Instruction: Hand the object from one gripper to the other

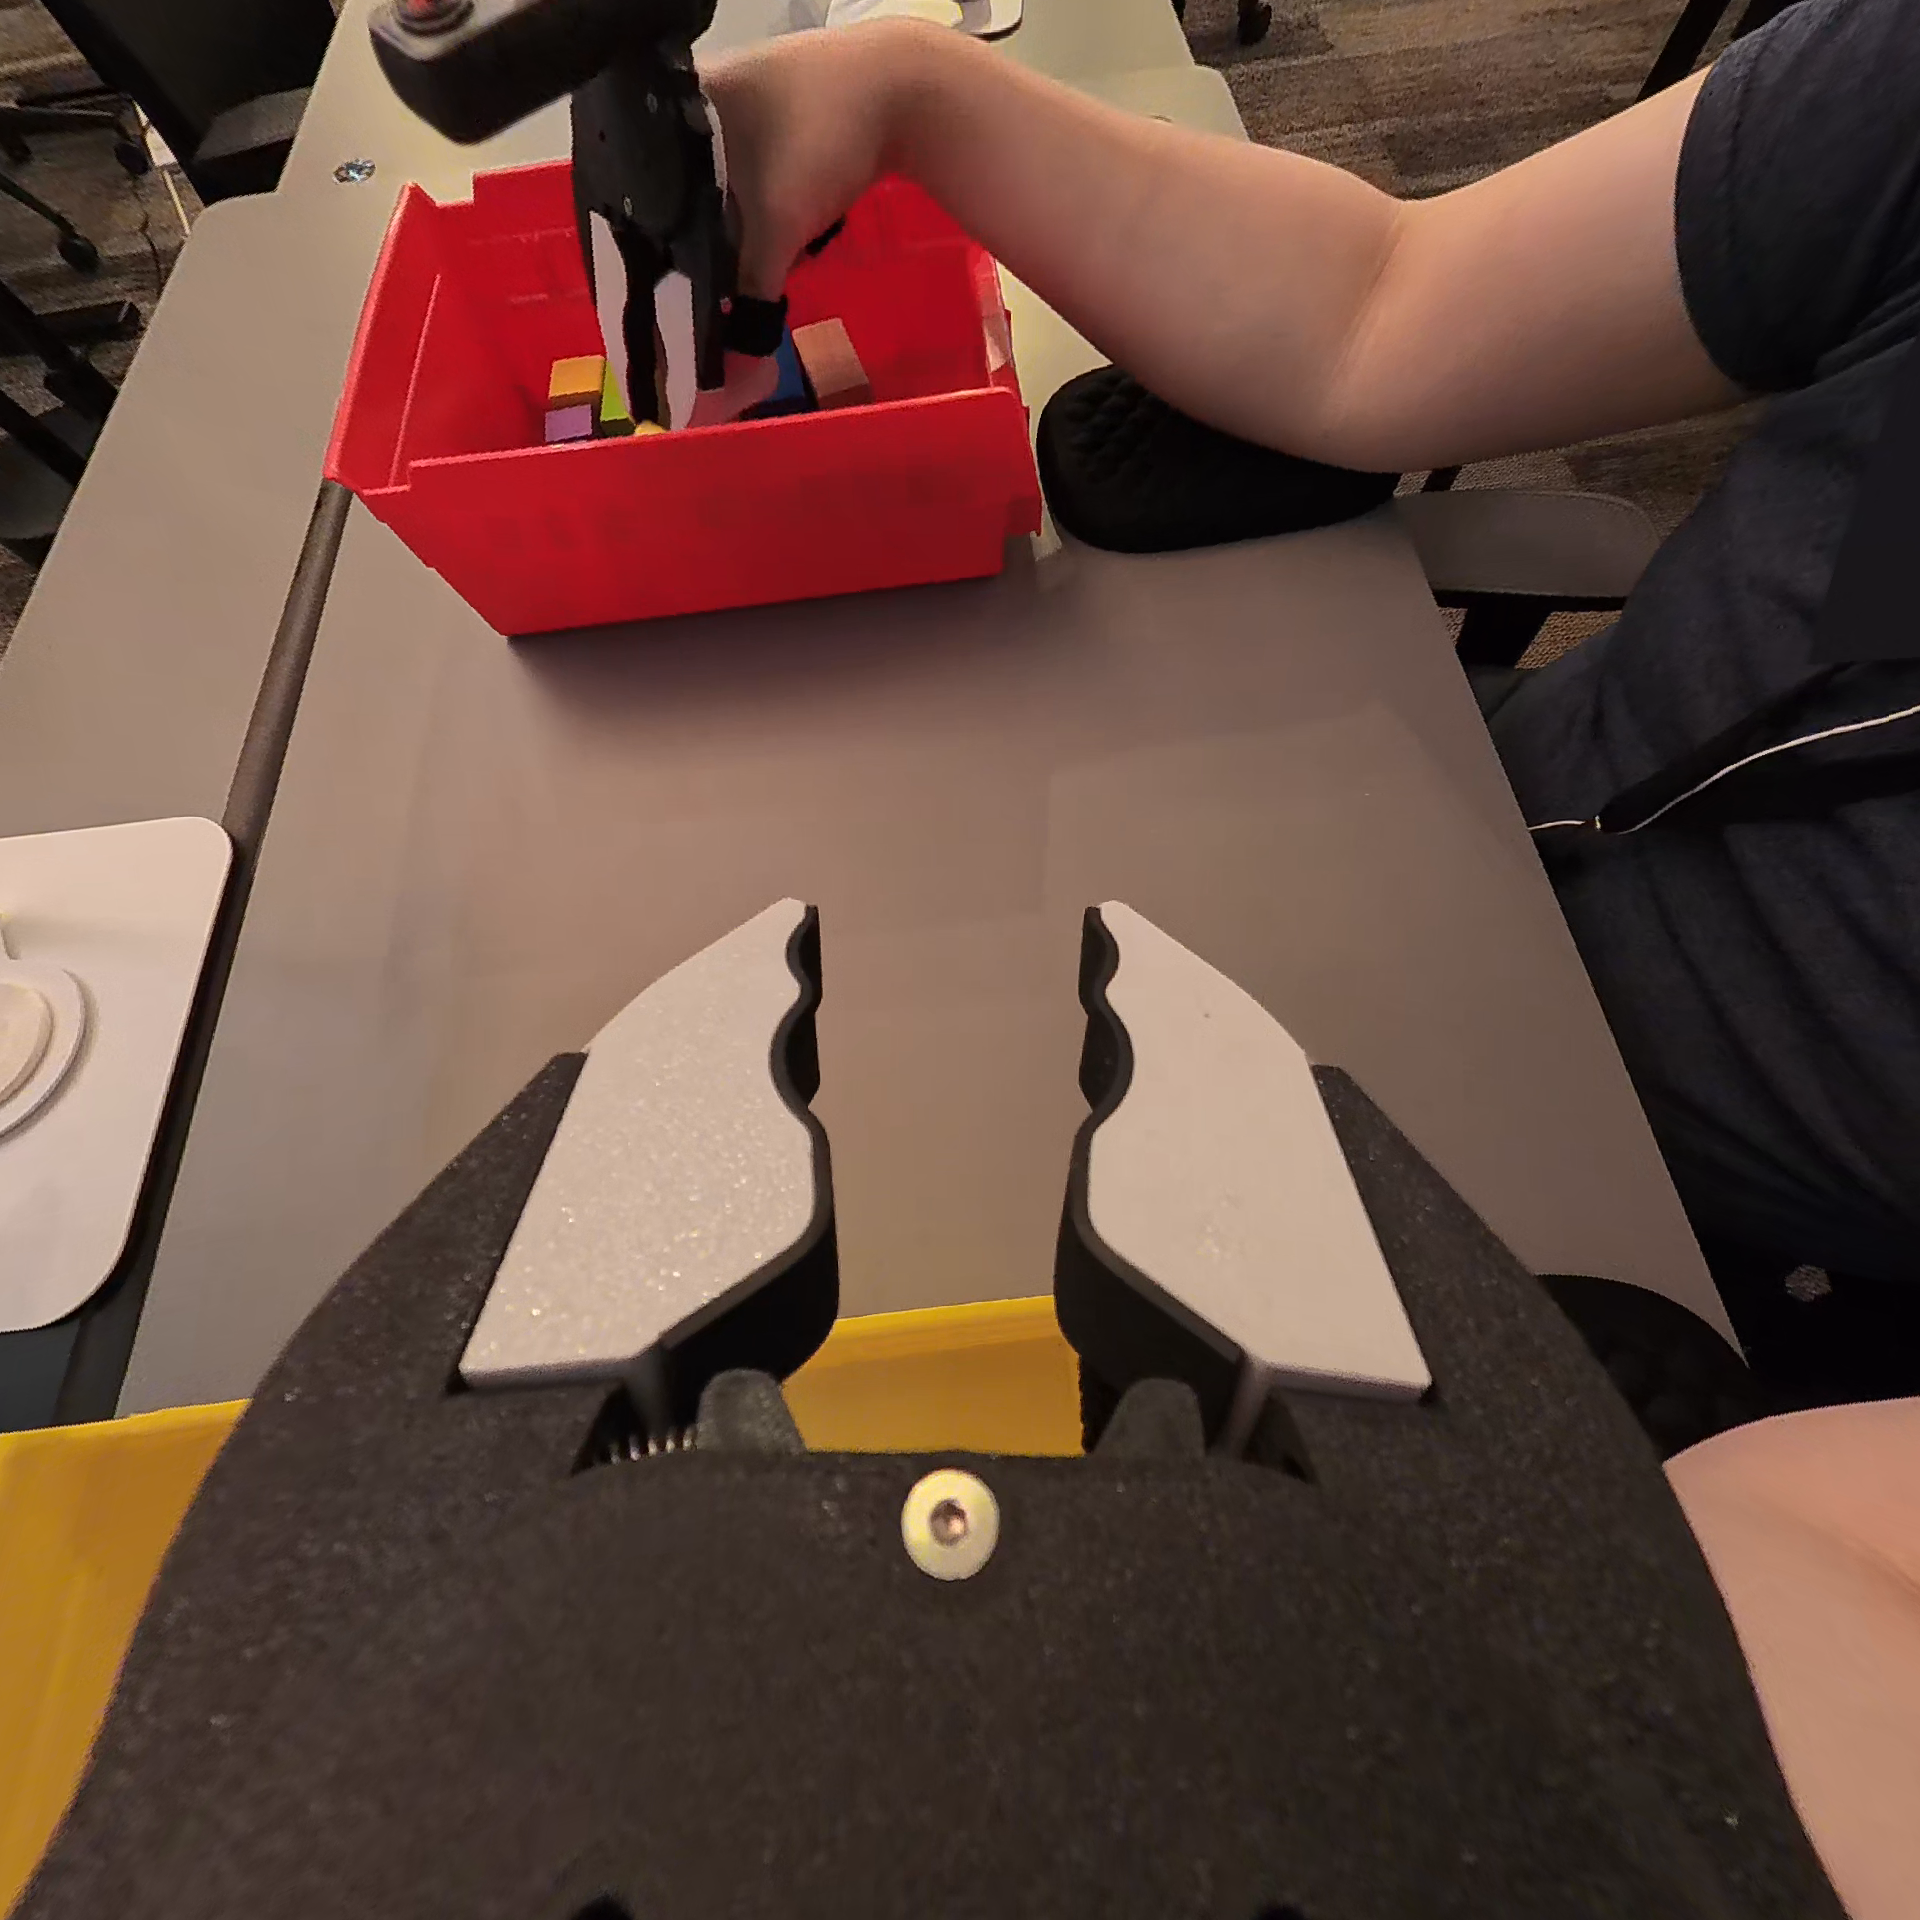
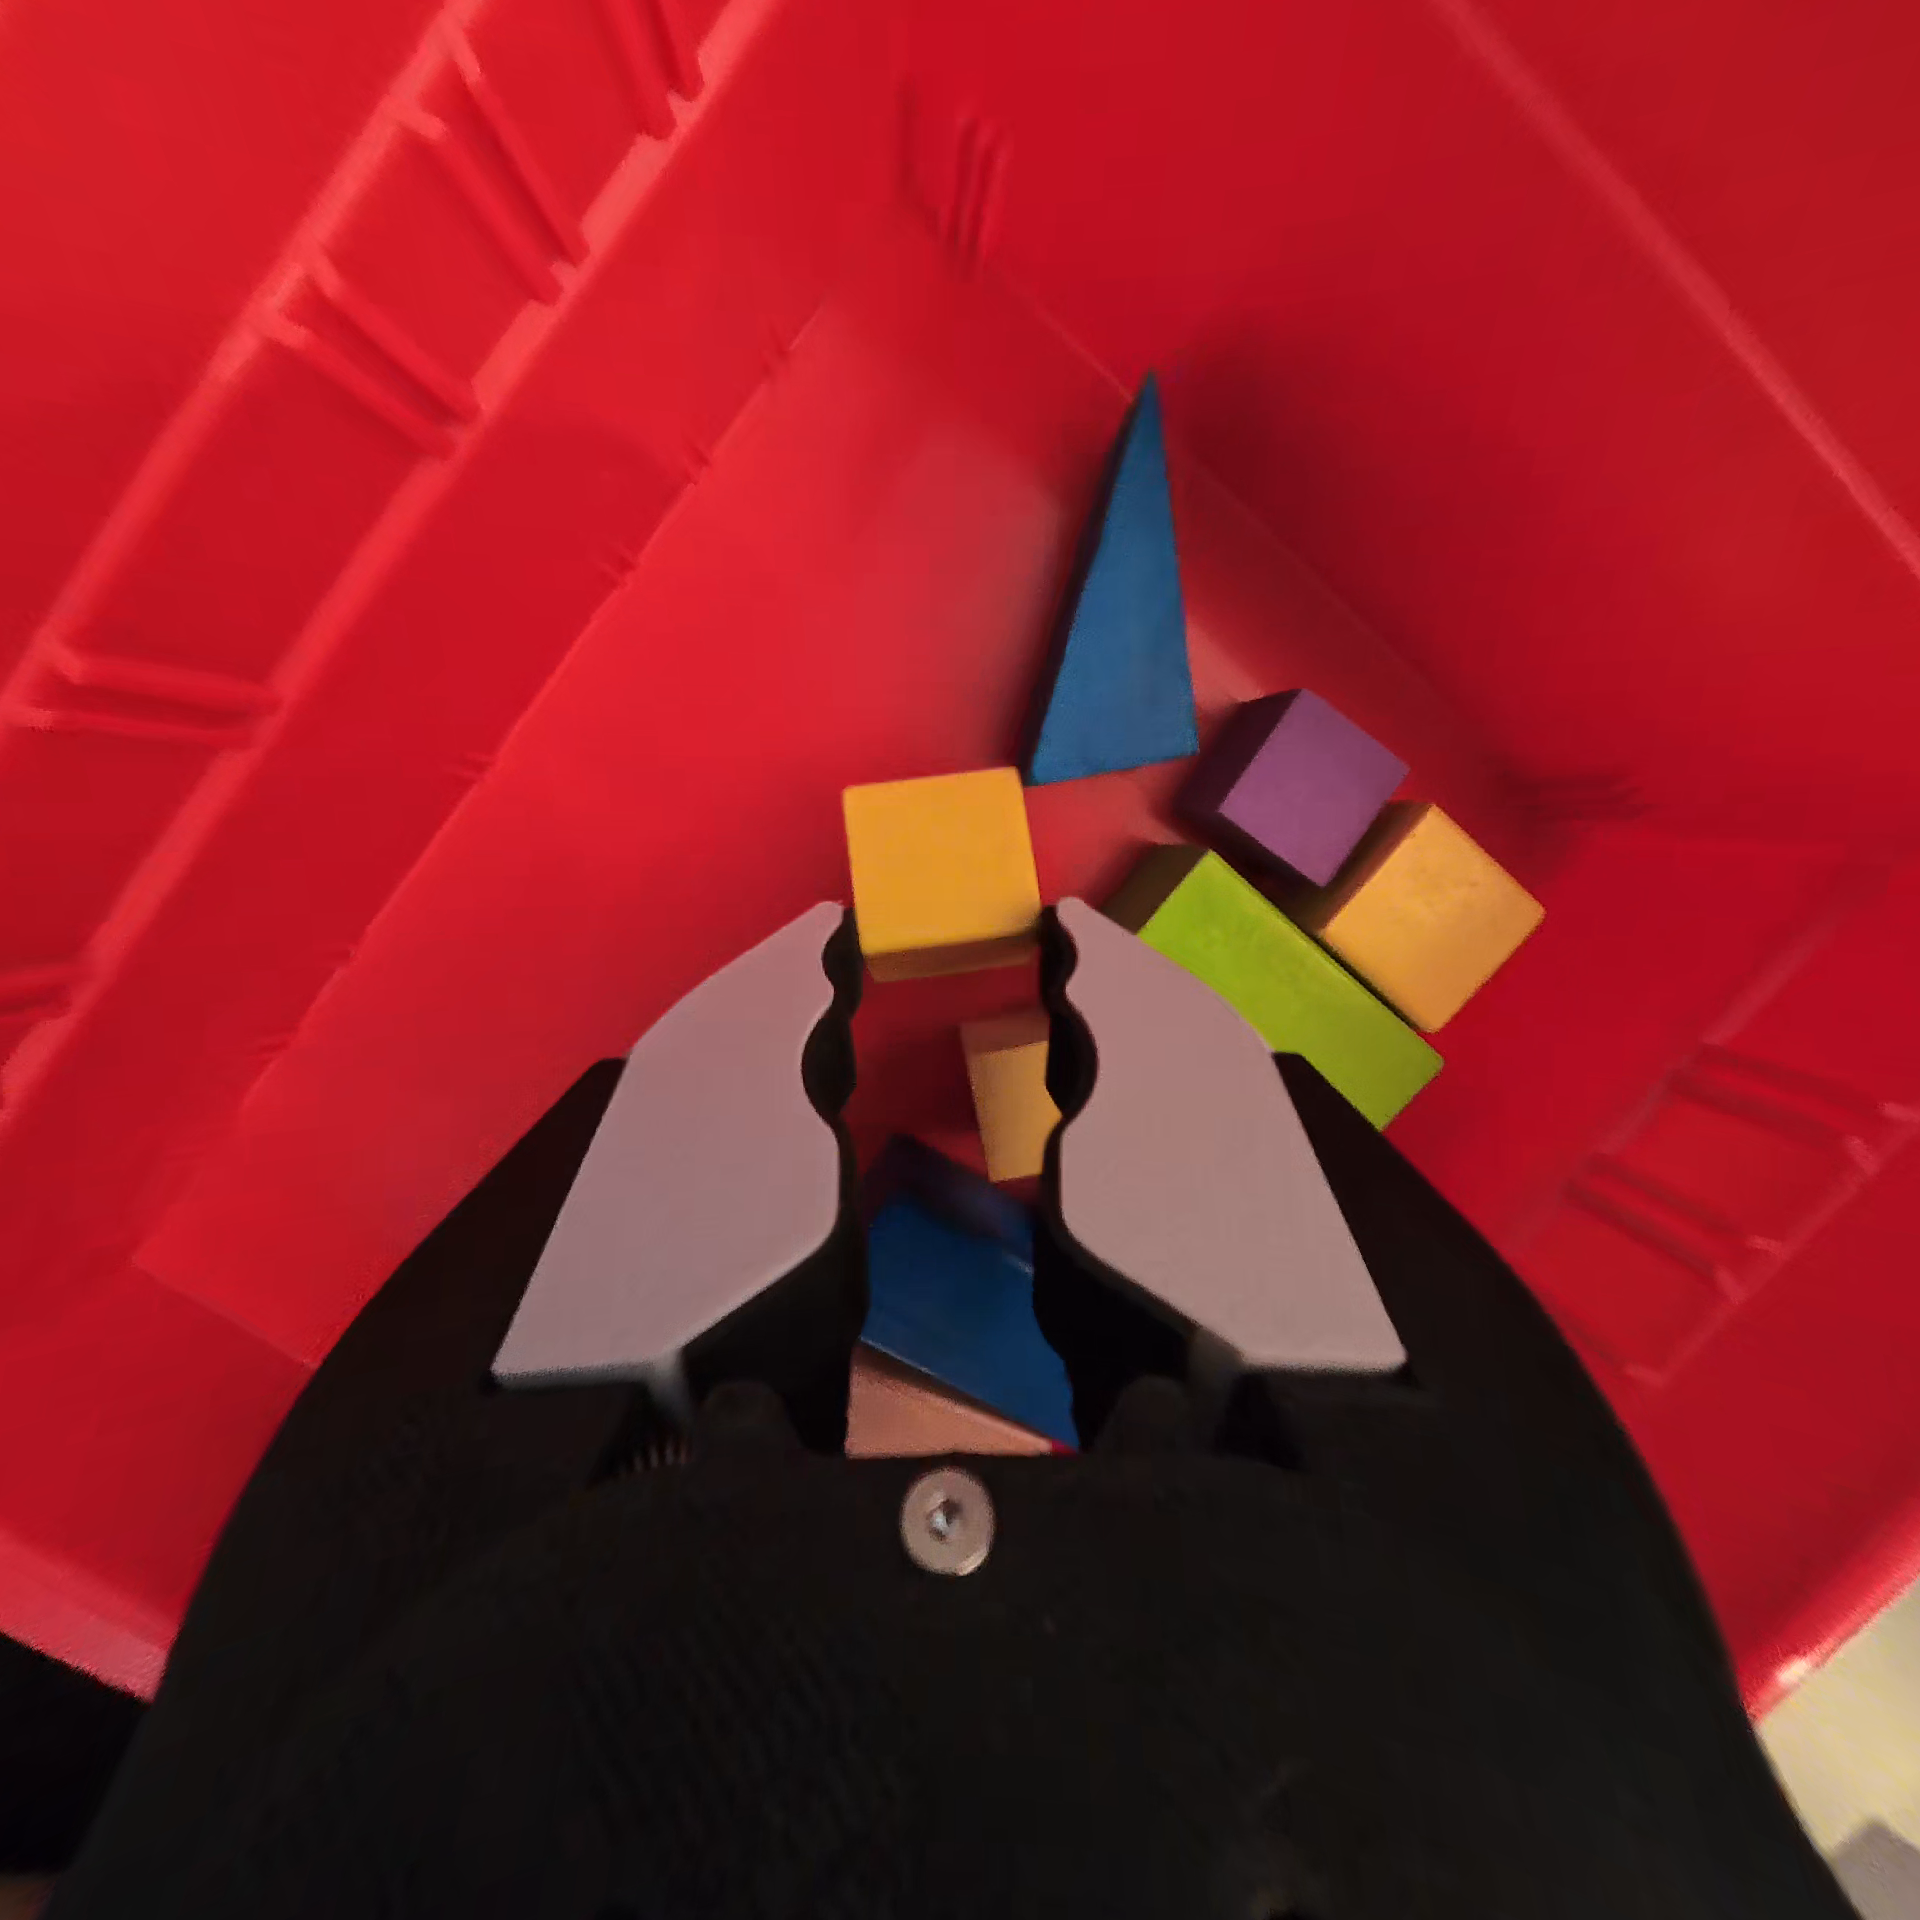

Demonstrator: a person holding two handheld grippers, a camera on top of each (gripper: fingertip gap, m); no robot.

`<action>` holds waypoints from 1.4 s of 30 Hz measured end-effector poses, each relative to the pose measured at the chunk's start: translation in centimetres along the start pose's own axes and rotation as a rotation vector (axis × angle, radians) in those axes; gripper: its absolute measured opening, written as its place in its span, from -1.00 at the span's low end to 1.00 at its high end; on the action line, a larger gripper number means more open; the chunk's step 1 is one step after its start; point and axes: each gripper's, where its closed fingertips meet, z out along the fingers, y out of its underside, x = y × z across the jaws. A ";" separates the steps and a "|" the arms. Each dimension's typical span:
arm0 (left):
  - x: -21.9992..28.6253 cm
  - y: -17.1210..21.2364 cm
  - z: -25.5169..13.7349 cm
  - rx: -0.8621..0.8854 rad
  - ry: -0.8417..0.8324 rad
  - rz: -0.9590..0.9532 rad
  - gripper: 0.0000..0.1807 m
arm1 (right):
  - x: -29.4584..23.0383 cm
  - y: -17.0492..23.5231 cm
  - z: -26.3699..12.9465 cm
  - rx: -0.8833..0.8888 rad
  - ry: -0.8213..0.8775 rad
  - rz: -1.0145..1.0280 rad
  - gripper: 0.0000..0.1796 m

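Note:
My right gripper [image 2: 951, 920] reaches down into a red bin [image 2: 416, 623] of coloured wooden blocks. Its fingertips sit against the two sides of a yellow cube [image 2: 940, 852] and look closed on it. The cube rests low in the bin. In the left wrist view the right gripper [image 1: 665, 416] stands upright inside the red bin [image 1: 707, 520], held by a person's hand. My left gripper [image 1: 951, 914] is open and empty, hovering over the grey table [image 1: 935, 779], well short of the bin.
Other blocks lie in the bin: a blue triangle [image 2: 1122, 623], a purple cube [image 2: 1309, 779], a green bar [image 2: 1288, 987] and an orange cube [image 2: 1423, 914]. A yellow bin [image 1: 935, 1371] sits under my left gripper. A black wrist rest [image 1: 1195, 478] and the person's arm [image 1: 1247, 291] are at right; a white mat [image 1: 94, 1039] at left.

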 end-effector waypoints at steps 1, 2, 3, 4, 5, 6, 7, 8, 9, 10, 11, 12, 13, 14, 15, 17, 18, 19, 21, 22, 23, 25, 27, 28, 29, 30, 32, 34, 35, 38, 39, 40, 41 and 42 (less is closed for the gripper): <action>0.0 0.0 0.0 -0.002 -0.002 0.001 -0.47 | 0.1 0.1 0.1 -0.012 0.012 -0.011 -0.62; 0.0 0.0 0.0 -0.004 -0.004 0.002 -0.47 | 0.1 0.1 0.1 -0.017 0.020 -0.019 -0.61; 0.0 0.0 0.0 -0.004 -0.002 0.002 -0.47 | 0.1 0.1 0.2 -0.023 0.024 -0.018 -0.61; 0.1 0.0 0.0 -0.003 0.000 0.003 -0.48 | 0.2 0.2 0.2 -0.029 0.027 -0.018 -0.61; 0.1 0.0 0.0 -0.003 -0.002 0.004 -0.48 | 0.2 0.2 0.2 -0.031 0.031 -0.022 -0.61; 0.0 0.1 -0.1 -0.004 -0.004 0.003 -0.48 | 0.2 0.2 0.2 -0.033 0.033 -0.026 -0.61; 0.0 0.1 -0.1 -0.006 -0.005 0.001 -0.48 | 0.2 0.2 0.2 -0.034 0.035 -0.028 -0.61; 0.1 0.2 -0.2 -0.008 -0.003 -0.001 -0.49 | 0.2 0.2 0.2 -0.036 0.037 -0.032 -0.61; -0.1 0.3 -0.3 -0.012 -0.011 -0.001 -0.53 | 0.2 0.3 0.2 -0.039 0.041 -0.038 -0.61; -0.4 0.4 -0.5 -0.013 -0.032 -0.001 -0.53 | 0.2 0.3 0.2 -0.043 0.047 -0.048 -0.61; -0.7 0.4 -0.7 -0.008 -0.050 -0.004 -0.53 | 0.3 0.3 0.2 -0.047 0.052 -0.058 -0.61; -0.8 0.4 -1.0 0.001 -0.056 -0.013 -0.53 | 0.3 0.4 0.2 -0.054 0.056 -0.061 -0.61; -0.9 0.4 -1.3 0.010 -0.060 -0.023 -0.53 | 0.3 0.4 0.3 -0.061 0.060 -0.065 -0.61; -1.1 0.4 -1.6 0.018 -0.068 -0.029 -0.53 | 0.3 0.5 0.3 -0.071 0.068 -0.077 -0.61; -1.2 0.4 -1.9 0.026 -0.077 -0.034 -0.53 | 0.3 0.5 0.3 -0.080 0.076 -0.089 -0.61; -1.3 0.4 -2.4 0.045 -0.088 -0.040 -0.53 | 0.2 0.6 0.4 -0.097 0.080 -0.094 -0.61; -1.3 0.4 -2.7 0.054 -0.091 -0.041 -0.53 | 0.2 0.7 0.5 -0.104 0.078 -0.093 -0.61; -1.3 0.3 -2.9 0.064 -0.093 -0.041 -0.53 | 0.2 0.8 0.5 -0.109 0.078 -0.092 -0.61; -1.3 0.2 -3.2 0.075 -0.099 -0.042 -0.53 | 0.2 0.9 0.6 -0.116 0.080 -0.091 -0.60; -1.4 0.2 -3.3 0.076 -0.104 -0.042 -0.53 | 0.2 0.9 0.7 -0.120 0.081 -0.091 -0.60; -1.4 0.3 -3.5 0.074 -0.109 -0.043 -0.53 | 0.2 0.9 0.7 -0.122 0.083 -0.093 -0.60; -1.7 0.6 -3.8 0.070 -0.132 -0.049 -0.53 | 0.2 1.0 0.6 -0.126 0.088 -0.095 -0.60; -2.5 1.2 -4.5 0.059 -0.178 -0.077 -0.53 | 0.3 0.8 0.3 -0.120 0.095 -0.092 -0.58; -3.2 1.8 -4.9 0.041 -0.222 -0.107 -0.53 | 0.2 0.7 0.1 -0.113 0.092 -0.091 -0.58; -4.3 2.8 -5.5 0.006 -0.285 -0.150 -0.53 | 0.2 0.6 -0.2 -0.104 0.095 -0.094 -0.58; -5.4 4.1 -6.0 -0.045 -0.352 -0.203 -0.53 | 0.2 0.4 -0.5 -0.095 0.102 -0.098 -0.58; -7.4 7.4 -7.0 -0.171 -0.472 -0.310 -0.52 | 0.2 0.0 -1.5 -0.075 0.125 -0.107 -0.57; -8.7 10.4 -7.3 -0.273 -0.533 -0.414 -0.52 | 0.6 -0.8 -3.0 -0.045 0.189 -0.125 -0.58; -9.2 11.6 -7.2 -0.313 -0.541 -0.468 -0.52 | 0.7 -1.3 -4.0 -0.025 0.218 -0.134 -0.58; -9.9 15.6 -6.2 -0.434 -0.521 -0.680 -0.58 | 0.3 -2.5 -6.5 0.036 0.275 -0.162 -0.59; -10.4 17.0 -6.2 -0.487 -0.549 -0.735 -0.56 | -0.1 -2.8 -7.1 0.049 0.281 -0.171 -0.59; -10.8 18.2 -6.1 -0.531 -0.574 -0.777 -0.54 | -0.3 -3.0 -7.5 0.057 0.289 -0.180 -0.58; -11.0 19.2 -5.9 -0.566 -0.586 -0.814 -0.54 | -0.4 -3.1 -7.9 0.059 0.298 -0.188 -0.59; -11.2 19.9 -5.7 -0.596 -0.596 -0.848 -0.53 | -0.5 -3.1 -8.1 0.055 0.309 -0.194 -0.59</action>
